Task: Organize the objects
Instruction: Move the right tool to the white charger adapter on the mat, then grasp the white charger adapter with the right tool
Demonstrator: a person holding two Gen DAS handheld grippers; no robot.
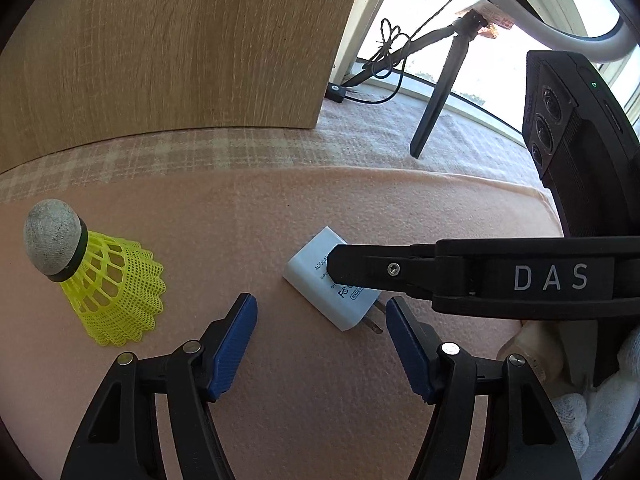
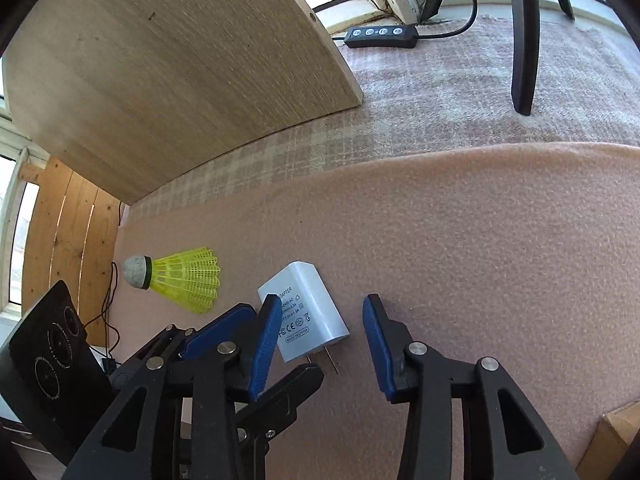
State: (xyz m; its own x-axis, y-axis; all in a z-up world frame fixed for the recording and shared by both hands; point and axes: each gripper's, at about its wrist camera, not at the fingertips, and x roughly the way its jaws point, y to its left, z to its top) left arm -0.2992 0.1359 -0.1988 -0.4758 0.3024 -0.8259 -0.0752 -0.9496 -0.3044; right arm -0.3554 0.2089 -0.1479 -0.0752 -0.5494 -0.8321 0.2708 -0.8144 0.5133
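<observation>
A white power adapter [image 1: 320, 276] [image 2: 304, 308] lies flat on the pink felt mat [image 1: 280, 208], its prongs pointing toward me. My left gripper [image 1: 320, 312] is open just short of it, the prongs near its right pad. One finger [image 1: 360, 268] of my right gripper reaches in from the right across the adapter's top. In the right wrist view my right gripper [image 2: 322, 312] straddles the adapter, open: the left pad is at its side and a clear gap remains on the right. A yellow shuttlecock [image 1: 100, 280] [image 2: 180, 276] lies on the mat to the left, apart from both grippers.
A wooden panel [image 1: 180, 48] stands behind the mat on plaid cloth [image 2: 440, 92]. Black tripod legs [image 1: 436, 100], a cabled remote [image 2: 380, 36] and a ring light [image 1: 540, 12] sit at the back right. A cardboard corner [image 2: 616, 428] shows at the near right. A gloved hand [image 1: 580, 412] holds the right gripper.
</observation>
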